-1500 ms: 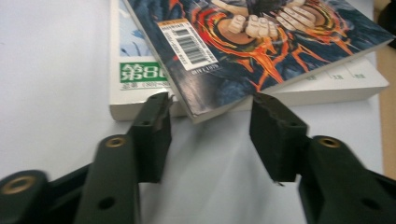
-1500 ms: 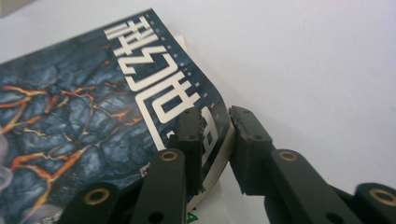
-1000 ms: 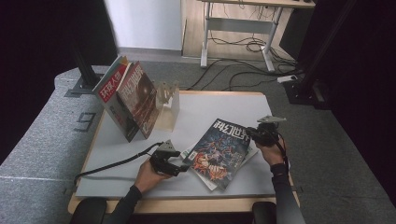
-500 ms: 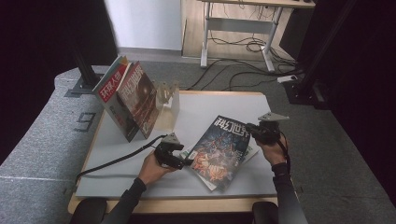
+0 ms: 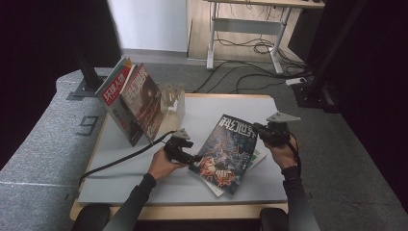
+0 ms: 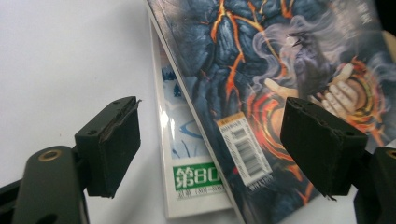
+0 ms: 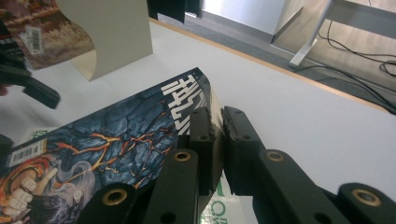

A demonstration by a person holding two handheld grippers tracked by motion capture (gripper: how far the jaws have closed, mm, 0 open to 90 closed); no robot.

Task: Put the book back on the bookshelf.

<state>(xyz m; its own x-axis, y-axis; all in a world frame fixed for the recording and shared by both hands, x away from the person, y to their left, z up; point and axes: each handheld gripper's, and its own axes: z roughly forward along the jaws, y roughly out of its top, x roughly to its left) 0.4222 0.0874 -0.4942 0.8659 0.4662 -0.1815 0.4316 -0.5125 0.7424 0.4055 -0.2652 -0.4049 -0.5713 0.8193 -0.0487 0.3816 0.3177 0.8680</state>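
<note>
My right gripper (image 7: 218, 135) has its jaws clamped on the top edge of the dark magazine (image 5: 226, 151), by the white title, w/ the cover pinched between the pads. That corner is lifted off the counter (image 5: 202, 113); the mag sits tilted, near-right of centre in the high view, w/ its lower end by my left hand.

Under it lies a second magazine (image 6: 187, 154), white w/ a green strip, flat on the counter; its edge sticks out along the dark one's spine side in the left gripper view, and a bit of green shows below my right jaws too.

My left gripper (image 6: 210, 149) has jaws wide apart, nothing pressed between the pads. They straddle the dark mag's lower corner, w/ the barcode sticker (image 6: 245, 151) roughly between them; can't tell if either pad touches paper. Jaws have just been easing in a touch, still clear of the cover.

Back left on the counter: two more magazines (image 5: 127, 103) leaning upright against a clear stand (image 5: 174, 98), well apart from my grippers. Black cable (image 5: 120, 161) trails from my left gripper off the counter's near-left.
</note>
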